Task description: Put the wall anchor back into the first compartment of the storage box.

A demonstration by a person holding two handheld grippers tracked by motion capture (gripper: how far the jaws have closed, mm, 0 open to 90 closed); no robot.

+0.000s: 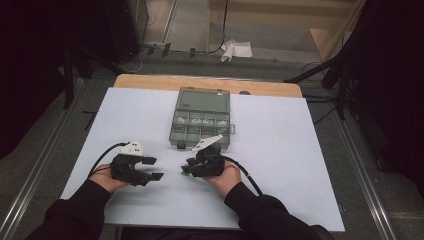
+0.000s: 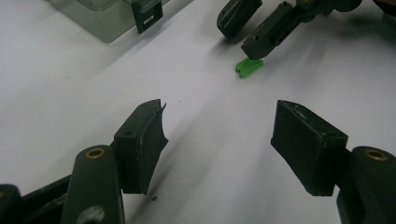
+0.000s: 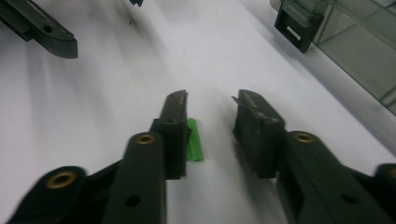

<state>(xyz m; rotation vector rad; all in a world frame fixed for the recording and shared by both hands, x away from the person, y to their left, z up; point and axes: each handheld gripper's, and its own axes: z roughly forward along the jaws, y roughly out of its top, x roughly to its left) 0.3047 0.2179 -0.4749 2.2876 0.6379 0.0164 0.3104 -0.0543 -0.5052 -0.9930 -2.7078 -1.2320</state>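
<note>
A small green plastic piece [image 3: 195, 140] lies on the white table sheet [image 1: 285, 150] between the jaws of my right gripper [image 3: 212, 100]. It rests against the inner side of one jaw, and a clear gap separates it from the other jaw, so the gripper is open. In the high view the green piece [image 1: 184, 173] peeks out at the right gripper's [image 1: 189, 167] tips. My left gripper [image 1: 154, 168] is held a short way to the left, open wide with nothing between its fingers. From the left gripper [image 2: 219, 114] the green piece [image 2: 249, 67] shows under the right gripper [image 2: 243, 43].
A clear plastic compartment box [image 1: 202, 95] with small parts in several cells sits just beyond the grippers, its dark latch [image 3: 297, 23] facing them. The wooden table edge [image 1: 150, 81] runs along the far side. Dark stands and cables surround the table.
</note>
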